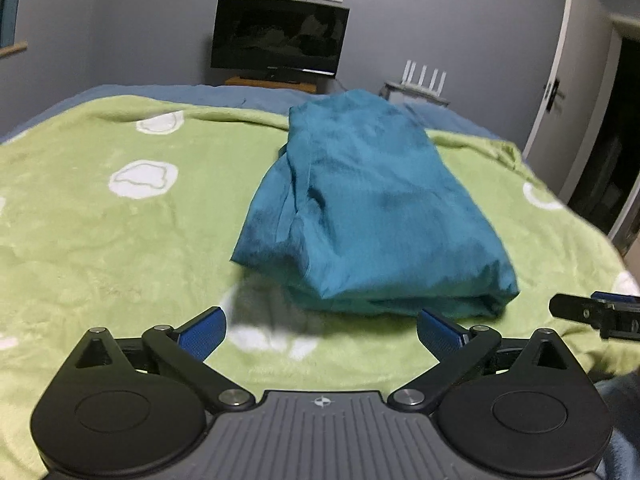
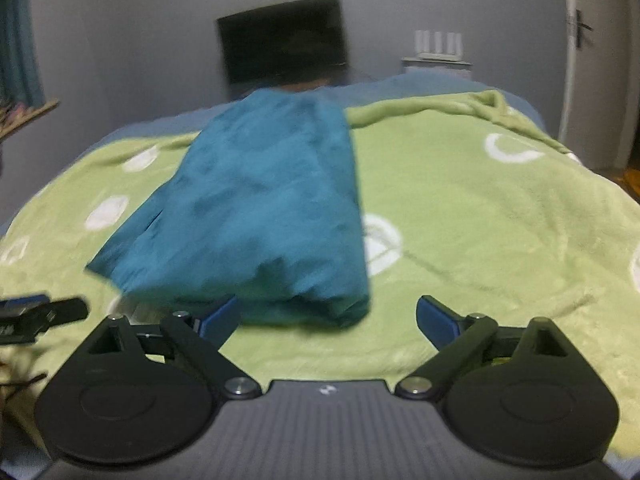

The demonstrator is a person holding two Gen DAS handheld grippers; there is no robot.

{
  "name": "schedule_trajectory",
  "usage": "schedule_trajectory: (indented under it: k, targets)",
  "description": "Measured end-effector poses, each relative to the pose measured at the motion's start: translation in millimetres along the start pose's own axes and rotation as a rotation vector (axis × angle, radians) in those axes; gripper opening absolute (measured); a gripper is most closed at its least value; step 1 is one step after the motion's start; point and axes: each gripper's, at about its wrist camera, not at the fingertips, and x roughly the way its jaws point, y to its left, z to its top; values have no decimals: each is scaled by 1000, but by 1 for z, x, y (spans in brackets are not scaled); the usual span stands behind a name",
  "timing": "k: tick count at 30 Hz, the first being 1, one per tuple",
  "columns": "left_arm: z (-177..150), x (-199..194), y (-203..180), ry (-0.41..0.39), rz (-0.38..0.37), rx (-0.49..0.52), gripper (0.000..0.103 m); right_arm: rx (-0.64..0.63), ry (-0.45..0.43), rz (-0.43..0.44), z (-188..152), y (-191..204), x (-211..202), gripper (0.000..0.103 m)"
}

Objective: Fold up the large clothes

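The teal fabric garment (image 1: 372, 208), folded into a long stack, is lying on the green fleece blanket with white rings (image 1: 120, 240). Both the left gripper (image 1: 322, 330) and right gripper (image 2: 326, 320) are hovering released, grasping nothing (probably squaring up on the near edge for another fold).

The right wrist view is blurred throughout: the television (image 2: 284, 40) is smeared to a dark shape, and the weave and folds of the teal garment (image 2: 248, 208) cannot be made out. In the left wrist view, the right gripper (image 1: 560, 307) is cut off by the right edge, so only part of it is seen. What is shown on the television screen (image 1: 280, 34) cannot be told. The doorway (image 1: 616, 152) is lost in darkness.
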Motion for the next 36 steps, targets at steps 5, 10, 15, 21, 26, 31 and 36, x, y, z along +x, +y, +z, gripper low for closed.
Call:
schedule_trajectory:
  k: [5, 10, 15, 21, 26, 31, 36]
  targets:
    - [-5, 1, -11, 29, 39, 72, 103, -61, 6, -6, -9, 18, -3, 95]
    - [-7, 1, -15, 26, 48, 99, 103, -49, 9, -14, -10, 17, 0, 95]
    - [-7, 0, -14, 20, 49, 104, 103, -54, 6, -15, -10, 16, 0, 95]
    - [-7, -1, -15, 15, 50, 116, 103, -63, 4, -17, -10, 15, 1, 95]
    - [-7, -1, -15, 15, 50, 117, 103, -66, 3, -17, -10, 15, 0, 95]
    - [-7, -1, -15, 14, 50, 119, 103, -66, 3, -17, -10, 15, 1, 95]
    - [-7, -2, -15, 13, 53, 125, 103, -69, 1, -18, -11, 16, 1, 95]
